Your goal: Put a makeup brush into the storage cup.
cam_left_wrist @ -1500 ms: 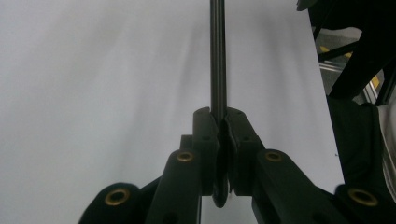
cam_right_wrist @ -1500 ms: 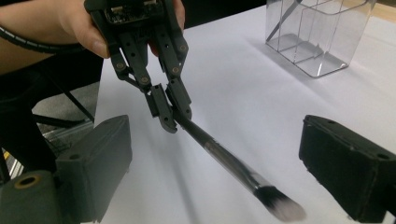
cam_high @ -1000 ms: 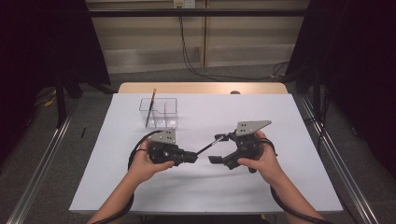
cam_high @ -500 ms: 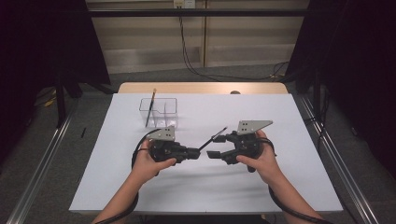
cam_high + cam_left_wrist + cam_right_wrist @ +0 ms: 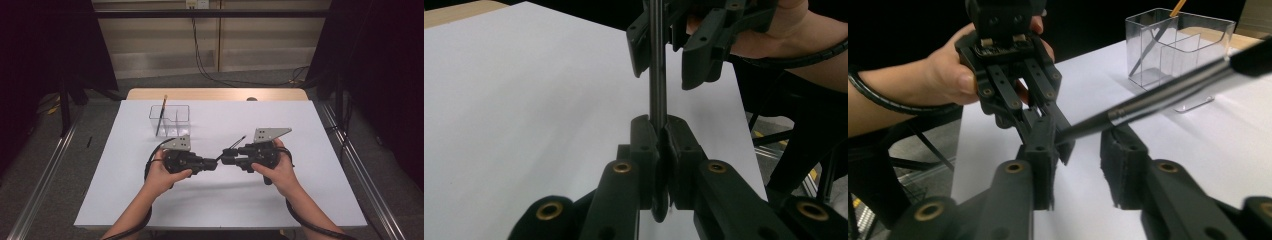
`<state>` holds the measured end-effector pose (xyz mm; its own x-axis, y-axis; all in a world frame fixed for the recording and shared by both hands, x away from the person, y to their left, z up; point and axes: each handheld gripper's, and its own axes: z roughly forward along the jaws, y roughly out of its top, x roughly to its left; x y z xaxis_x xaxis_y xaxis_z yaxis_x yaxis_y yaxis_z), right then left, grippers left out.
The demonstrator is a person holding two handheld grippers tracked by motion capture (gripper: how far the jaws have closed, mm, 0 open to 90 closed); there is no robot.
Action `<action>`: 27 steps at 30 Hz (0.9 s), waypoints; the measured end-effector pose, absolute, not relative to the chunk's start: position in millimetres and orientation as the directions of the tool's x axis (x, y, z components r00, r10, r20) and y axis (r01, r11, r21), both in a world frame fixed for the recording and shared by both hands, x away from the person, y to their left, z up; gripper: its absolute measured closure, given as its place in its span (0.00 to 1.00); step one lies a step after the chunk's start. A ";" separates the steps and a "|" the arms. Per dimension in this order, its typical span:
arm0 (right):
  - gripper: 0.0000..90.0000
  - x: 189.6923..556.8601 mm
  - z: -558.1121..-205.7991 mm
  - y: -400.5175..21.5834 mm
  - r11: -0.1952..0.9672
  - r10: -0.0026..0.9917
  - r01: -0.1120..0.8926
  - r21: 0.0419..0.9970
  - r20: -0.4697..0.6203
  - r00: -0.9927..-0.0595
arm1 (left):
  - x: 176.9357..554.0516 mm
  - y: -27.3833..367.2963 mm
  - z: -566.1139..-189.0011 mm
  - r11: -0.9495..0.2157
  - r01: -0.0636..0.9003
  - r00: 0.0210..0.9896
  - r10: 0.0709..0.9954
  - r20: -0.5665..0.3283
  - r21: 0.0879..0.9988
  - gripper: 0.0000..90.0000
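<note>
Now the right gripper (image 5: 226, 159) has drawn in since a second ago; its jaws have just been closing around the dark pen (image 5: 1148, 99), not yet pinching. The left gripper (image 5: 659, 131) stays clenched on the pen's end above the white table (image 5: 320, 200), so a handover looks near.

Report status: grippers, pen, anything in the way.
Left hand-held gripper shut on pen. Right hand-held gripper closing around it, pads not pressing. Nothing in the way.
</note>
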<state>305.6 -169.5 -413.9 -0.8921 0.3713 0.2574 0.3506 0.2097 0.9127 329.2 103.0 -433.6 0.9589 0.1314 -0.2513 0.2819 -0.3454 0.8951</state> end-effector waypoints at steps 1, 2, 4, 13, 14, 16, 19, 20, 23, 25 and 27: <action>0.78 305.6 -413.6 -169.5 0.209 0.374 0.353 0.912 0.259 -0.891 | 329.2 102.2 -433.8 -0.342 0.285 0.958 0.131 -0.255 0.895 0.93; 0.80 305.7 -413.4 -169.5 0.207 0.377 0.355 0.912 0.260 -0.889 | 329.0 101.6 -434.0 -0.340 0.286 0.958 0.129 -0.257 0.896 0.93; 0.84 306.0 -413.3 -170.3 0.202 0.380 0.357 0.912 0.263 -0.887 | 328.8 100.6 -434.5 -0.328 0.291 0.956 0.128 -0.263 0.899 0.93; 0.89 307.5 -414.0 -171.3 0.175 0.376 0.391 0.904 0.306 -0.875 | 328.3 94.1 -441.1 -0.328 0.296 0.955 0.131 -0.267 0.897 0.93; 0.91 307.6 -413.9 -171.2 0.171 0.367 0.400 0.900 0.319 -0.874 | 328.0 93.3 -441.9 -0.330 0.294 0.955 0.127 -0.266 0.897 0.92; 0.92 308.1 -414.2 -171.1 0.156 0.346 0.417 0.895 0.346 -0.872 | 327.3 91.9 -442.8 -0.330 0.293 0.956 0.126 -0.265 0.897 0.91; 0.94 308.2 -414.1 -169.8 0.147 0.337 0.426 0.892 0.360 -0.870 | 326.7 89.8 -443.4 -0.333 0.289 0.957 0.123 -0.263 0.898 0.91; 0.94 308.3 -413.9 -169.3 0.148 0.339 0.426 0.893 0.359 -0.870 | 326.8 89.6 -443.5 -0.334 0.290 0.957 0.122 -0.265 0.897 0.91; 0.94 308.4 -413.4 -168.9 0.150 0.338 0.420 0.895 0.353 -0.872 | 327.5 90.7 -443.9 -0.322 0.305 0.952 0.121 -0.281 0.896 0.91; 0.94 308.9 -413.4 -169.9 0.142 0.333 0.421 0.896 0.357 -0.873 | 327.5 91.7 -443.8 -0.312 0.307 0.951 0.122 -0.283 0.899 0.90; 0.94 309.4 -413.2 -171.5 0.132 0.331 0.421 0.897 0.361 -0.872 | 328.2 93.3 -443.3 -0.299 0.313 0.950 0.118 -0.291 0.901 0.84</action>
